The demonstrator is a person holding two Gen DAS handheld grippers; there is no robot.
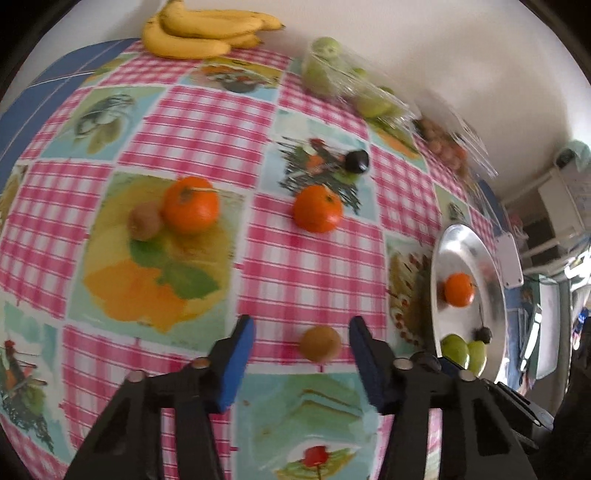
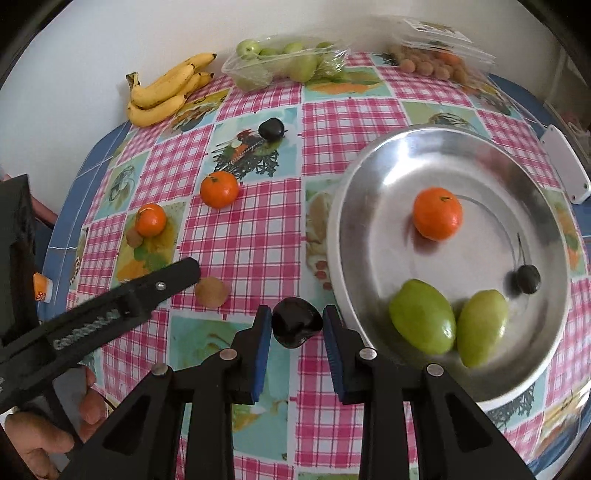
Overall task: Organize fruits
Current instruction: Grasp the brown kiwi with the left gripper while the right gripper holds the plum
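My right gripper (image 2: 297,326) is shut on a dark plum (image 2: 295,322), just left of the steel plate (image 2: 351,221). The plate holds a tangerine (image 2: 437,213), two green fruits (image 2: 423,320) and a dark cherry (image 2: 528,279). My left gripper (image 1: 301,345) is open, and a brown kiwi (image 1: 319,343) lies on the cloth between its fingers, nearer the right one. The kiwi also shows in the right wrist view (image 2: 211,291). Two tangerines (image 1: 317,208) (image 1: 191,205), another kiwi (image 1: 144,221) and a dark plum (image 1: 357,161) lie farther out.
Bananas (image 1: 199,31) lie at the far edge by the wall. A clear bag of green fruit (image 2: 288,62) and a pack of small brown fruit (image 2: 436,62) stand behind the plate. A white device (image 2: 563,168) lies to the plate's right.
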